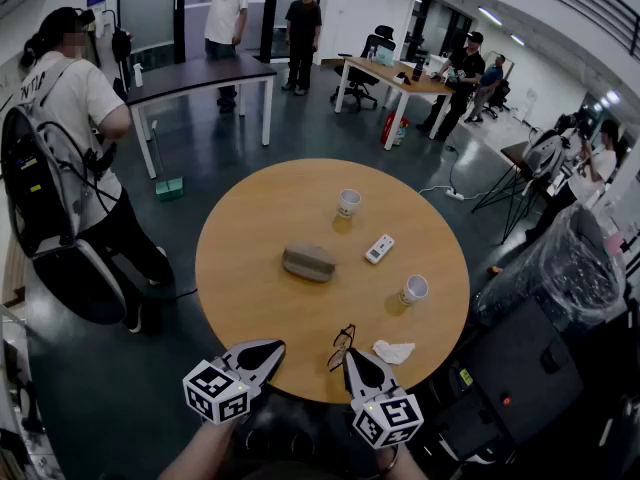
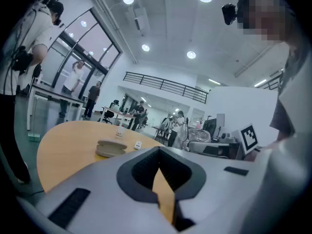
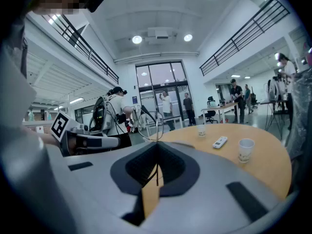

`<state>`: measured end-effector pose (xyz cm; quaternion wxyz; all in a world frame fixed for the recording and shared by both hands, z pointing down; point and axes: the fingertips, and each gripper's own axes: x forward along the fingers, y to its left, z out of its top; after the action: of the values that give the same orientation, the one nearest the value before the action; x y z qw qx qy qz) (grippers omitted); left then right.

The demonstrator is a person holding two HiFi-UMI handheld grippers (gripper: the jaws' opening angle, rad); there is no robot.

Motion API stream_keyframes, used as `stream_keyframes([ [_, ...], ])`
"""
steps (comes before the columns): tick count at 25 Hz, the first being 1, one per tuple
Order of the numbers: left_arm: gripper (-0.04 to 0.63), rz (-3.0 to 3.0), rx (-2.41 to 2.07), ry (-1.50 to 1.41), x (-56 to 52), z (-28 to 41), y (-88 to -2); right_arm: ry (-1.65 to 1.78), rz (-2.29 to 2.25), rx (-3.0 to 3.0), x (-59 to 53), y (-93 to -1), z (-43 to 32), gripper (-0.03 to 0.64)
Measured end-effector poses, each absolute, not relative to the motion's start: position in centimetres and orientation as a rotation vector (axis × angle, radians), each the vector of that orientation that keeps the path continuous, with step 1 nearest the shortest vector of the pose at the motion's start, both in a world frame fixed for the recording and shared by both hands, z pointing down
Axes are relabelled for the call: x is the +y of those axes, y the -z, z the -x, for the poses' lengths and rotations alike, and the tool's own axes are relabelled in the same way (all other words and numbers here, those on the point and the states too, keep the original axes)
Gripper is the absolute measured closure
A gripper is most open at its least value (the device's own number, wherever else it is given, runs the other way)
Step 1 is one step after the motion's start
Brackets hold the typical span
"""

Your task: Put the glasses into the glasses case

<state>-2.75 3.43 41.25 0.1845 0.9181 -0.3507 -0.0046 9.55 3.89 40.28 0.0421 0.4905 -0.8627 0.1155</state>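
A: Where are the glasses [image 1: 343, 345] just now?
B: In our right claw [image 1: 351, 354], which is clamped tight on the thin dark frame. They stand up from its tip over the near edge of the table [image 1: 250, 218], and one round lens pokes above the jaws in the right gripper view.
A: Why do we hold them upright like that?
B: We judge it keeps the lenses off the wood and ready to carry across to the case [image 1: 308, 261], which lies near the middle of the table, well apart from the glasses.
A: And our left claw [image 1: 280, 346]?
B: Its jaws are together with nothing between them, and it hovers just beside the right one (free, we reckon, to deal with the lid). The case looks closed, though it is small from here and we may be wrong.
A: How do the glasses look?
B: Thin dark rims and clear roundish lenses, so slight and easily bent. The case is a rounded grey-beige shell. A cup [image 1: 349, 202], a remote [image 1: 379, 248], a second cup [image 1: 414, 289] and a crumpled tissue [image 1: 393, 351] lie to its right, out of our way
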Motion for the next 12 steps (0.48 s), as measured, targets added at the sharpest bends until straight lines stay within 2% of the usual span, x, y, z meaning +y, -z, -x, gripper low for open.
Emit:
stream_keyframes([
  [12, 0.589, -2.586, -0.985, 0.015, 4.11, 2.99, -41.54, -0.355, -1.499, -2.632, 4.85, -40.56, -9.1, 0.624],
])
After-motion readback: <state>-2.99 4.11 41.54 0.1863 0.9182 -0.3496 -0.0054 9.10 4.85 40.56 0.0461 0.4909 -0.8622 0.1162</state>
